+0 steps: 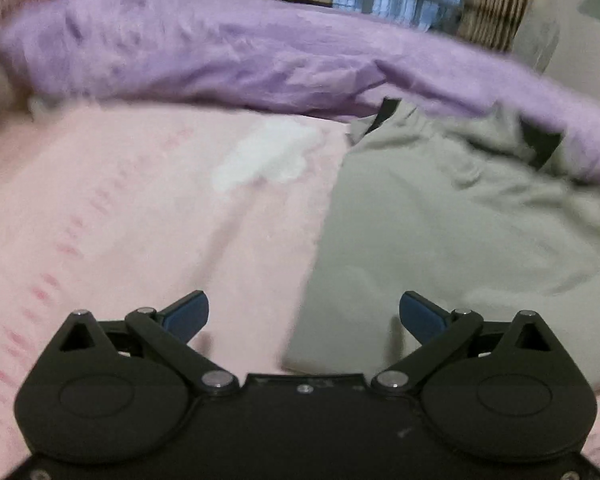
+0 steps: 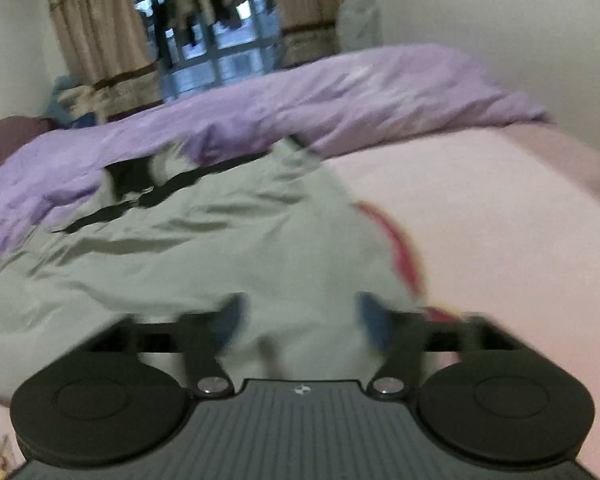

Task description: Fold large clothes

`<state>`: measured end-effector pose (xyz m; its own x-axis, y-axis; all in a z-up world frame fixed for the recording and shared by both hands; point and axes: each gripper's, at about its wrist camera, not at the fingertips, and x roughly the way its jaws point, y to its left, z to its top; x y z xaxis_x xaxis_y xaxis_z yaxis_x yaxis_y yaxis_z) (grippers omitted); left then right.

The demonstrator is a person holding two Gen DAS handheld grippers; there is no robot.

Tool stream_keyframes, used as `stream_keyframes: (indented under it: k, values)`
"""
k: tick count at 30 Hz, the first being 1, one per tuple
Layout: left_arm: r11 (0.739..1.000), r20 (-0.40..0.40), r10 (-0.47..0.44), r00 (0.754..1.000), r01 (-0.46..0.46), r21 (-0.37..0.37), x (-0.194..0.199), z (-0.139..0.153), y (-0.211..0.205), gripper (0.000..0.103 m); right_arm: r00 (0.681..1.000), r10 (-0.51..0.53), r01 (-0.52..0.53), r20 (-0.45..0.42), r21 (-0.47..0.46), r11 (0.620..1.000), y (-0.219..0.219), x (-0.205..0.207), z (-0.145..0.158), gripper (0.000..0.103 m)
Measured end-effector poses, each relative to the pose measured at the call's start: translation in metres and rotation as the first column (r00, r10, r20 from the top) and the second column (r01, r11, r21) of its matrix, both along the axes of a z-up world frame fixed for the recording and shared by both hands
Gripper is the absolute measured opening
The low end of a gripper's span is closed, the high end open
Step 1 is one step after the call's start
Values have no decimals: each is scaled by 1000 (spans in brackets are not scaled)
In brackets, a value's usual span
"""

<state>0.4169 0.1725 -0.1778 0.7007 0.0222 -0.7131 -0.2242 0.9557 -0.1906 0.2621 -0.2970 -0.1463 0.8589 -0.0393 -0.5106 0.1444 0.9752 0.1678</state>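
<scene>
Between folds, by the look of it: both grippers free of cloth and hovering over the near edge of the grey garment (image 1: 460, 216), spread rumpled on the pink bed sheet (image 1: 120, 208). Left gripper (image 1: 304, 312) with fingers (image 1: 188, 312) wide apart, nothing between them, poised over the garment's left edge where grey meets pink; garment filling the left wrist view from about 12 to 4 o'clock, black trim pieces (image 1: 540, 144) showing near its far end at 1 o'clock. Right gripper (image 2: 298, 320) likewise spread wide, blue fingers (image 2: 374, 320) blurred, no fabric pinched; grey cloth directly beneath and running up toward 11 o'clock in the right wrist view, a black band (image 2: 172, 188) across its far part, a red curved strip (image 2: 396, 240) along its right edge at 1 o'clock. Purple duvet (image 2: 260, 108) bunched along the far side of the bed, touching or overlapping the garment's far end; window and curtains (image 2: 100, 32) beyond. Garment not yet a tidy fold, wrinkles across the middle. Next move likely calls for lowering each pair of fingers onto a near corner or edge, closing on a single layer, then lifting and carrying it toward 12 o'clock over the far part. Heavy blur hides the exact hem line, so worth settling before pinching; risk of catching the bed sheet along with the cloth.
</scene>
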Motion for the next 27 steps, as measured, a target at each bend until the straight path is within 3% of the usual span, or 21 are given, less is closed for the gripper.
stream_keyframes:
  k: [2, 4, 5, 6, 7, 8, 9, 10, 13, 18, 19, 21, 23, 25, 27]
  values:
    - [996, -63, -67, 996, 63, -61, 10, -12, 0, 103, 998, -54, 52, -23, -77, 996, 0, -1, -5, 103]
    - [996, -84, -90, 992, 90, -2, 16, -19, -12, 103, 995, -59, 52, -78, -97, 994, -3, 4, -17, 103]
    - [993, -70, -108, 992, 111, 37, 18, -21, -19, 102, 992, -43, 37, -115, -53, 998, -9, 11, -26, 103]
    - [990, -58, -129, 990, 131, 46, 19, -21, -25, 83, 992, -21, 23, -122, 13, 1000, -16, 16, -34, 103]
    - [987, -34, -150, 988, 151, 58, 17, -17, -30, 69, 997, -28, 29, -75, 23, 999, -17, 14, -36, 50]
    - [988, -20, -137, 990, 138, 71, 15, -12, -33, 21, 998, 8, -5, -67, 45, 999, -18, 14, -35, 17]
    - [991, -6, -102, 995, 102, 91, 13, -4, -33, 9, 997, 43, -35, -63, 122, 992, -22, 14, -29, 15]
    - [993, 30, -74, 997, 71, 91, 6, 9, -31, 8, 999, 28, -21, -44, 158, 987, -22, 10, -21, 13]
    - [993, 135, -48, 990, 33, 112, -18, 46, -31, 8, 999, 31, -32, 5, 141, 990, -16, -9, 5, 11]
    - [984, 190, -71, 979, 37, 177, -80, 92, -33, 7, 996, 53, -69, 75, 234, 970, -22, -62, 45, 11]
    - [981, 172, -80, 982, 47, 186, -93, 93, -30, 7, 995, 53, -68, 80, 201, 977, -22, -76, 49, 11]
    - [987, 120, -92, 989, 74, 144, -109, 82, -23, 9, 999, 35, -41, 34, 183, 982, -26, -91, 39, 11]
    - [989, 49, -106, 993, 100, 111, -120, 57, -17, 10, 999, 37, -30, -26, 233, 972, -36, -100, 15, 11]
    - [991, -28, -92, 995, 94, 99, -121, 26, -13, 11, 993, 25, 5, -114, 254, 967, -37, -98, -16, 13]
    - [990, -69, -79, 995, 86, 108, -115, 3, -13, 11, 990, 10, 25, -137, 251, 968, -35, -92, -38, 19]
